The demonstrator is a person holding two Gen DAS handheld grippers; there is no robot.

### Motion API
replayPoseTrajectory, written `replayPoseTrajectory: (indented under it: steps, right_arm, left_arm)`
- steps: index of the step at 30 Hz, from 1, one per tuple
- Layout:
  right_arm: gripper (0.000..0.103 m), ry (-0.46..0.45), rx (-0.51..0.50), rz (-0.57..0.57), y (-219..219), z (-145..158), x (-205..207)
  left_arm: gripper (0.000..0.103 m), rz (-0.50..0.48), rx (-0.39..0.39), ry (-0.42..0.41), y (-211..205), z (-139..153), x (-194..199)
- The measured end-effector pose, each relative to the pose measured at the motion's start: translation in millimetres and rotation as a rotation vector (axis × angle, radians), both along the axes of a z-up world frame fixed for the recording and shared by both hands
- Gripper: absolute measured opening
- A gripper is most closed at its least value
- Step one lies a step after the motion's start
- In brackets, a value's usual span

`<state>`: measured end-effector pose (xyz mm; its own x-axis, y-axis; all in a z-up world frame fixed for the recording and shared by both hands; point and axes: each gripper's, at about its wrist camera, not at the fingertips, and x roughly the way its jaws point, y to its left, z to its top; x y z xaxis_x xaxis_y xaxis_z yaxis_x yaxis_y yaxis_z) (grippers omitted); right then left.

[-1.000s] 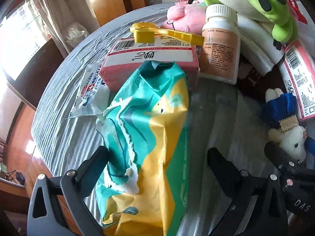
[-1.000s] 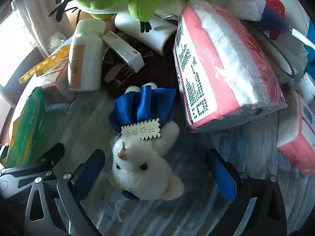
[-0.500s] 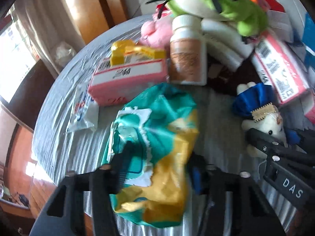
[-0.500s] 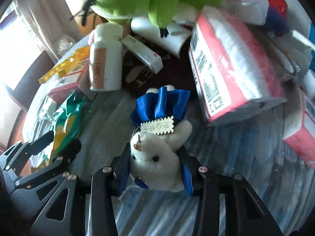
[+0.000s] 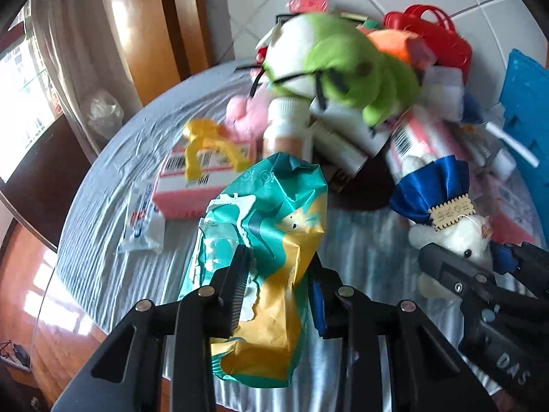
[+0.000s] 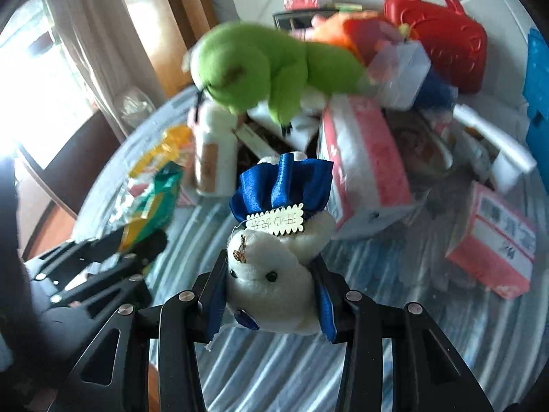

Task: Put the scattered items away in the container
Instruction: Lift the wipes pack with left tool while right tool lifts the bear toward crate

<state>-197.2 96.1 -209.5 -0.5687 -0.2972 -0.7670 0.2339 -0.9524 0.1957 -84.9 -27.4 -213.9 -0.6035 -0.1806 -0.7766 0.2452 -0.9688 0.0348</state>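
My left gripper [image 5: 278, 274] is shut on a teal and yellow wipes pack [image 5: 271, 240] and holds it above the round table's grey cloth [image 5: 103, 206]. My right gripper [image 6: 271, 278] is shut on a white plush bear in a blue dress [image 6: 274, 247], lifted off the cloth; the bear also shows in the left wrist view [image 5: 446, 213]. A blue container [image 5: 525, 110] stands at the far right edge of the left wrist view and of the right wrist view [image 6: 537, 79]. The left gripper with the pack shows at the left of the right wrist view [image 6: 137, 237].
A heap lies across the table: a green plush frog [image 5: 343, 65], a white pill bottle [image 6: 216, 151], pink tissue packs [image 6: 363, 158], a pink box [image 6: 494, 237], a yellow clip [image 5: 206, 151] on a pink box, a small sachet [image 5: 144, 216], a red toy bag [image 6: 442, 31].
Both grippers have shut, the left on the wipes pack and the right on the bear, and both have lifted and pulled back from the heap.
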Motion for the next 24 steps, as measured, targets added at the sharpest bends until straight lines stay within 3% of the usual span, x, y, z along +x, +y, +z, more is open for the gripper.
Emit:
replayPoseTrajectory:
  steps: [4, 14, 24]
  right_arm:
    - [0.043, 0.059, -0.002, -0.004, 8, 30, 7]
    - [0.043, 0.216, -0.006, -0.038, 75, 106, 45]
    - [0.043, 0.377, 0.054, -0.212, 124, 183, 68]
  left_arm:
    - [0.032, -0.021, -0.003, 0.041, 22, 23, 4]
    - [0.031, -0.070, -0.008, 0.181, 75, 90, 6]
    - [0.031, -0.253, 0.026, 0.348, 123, 151, -18]
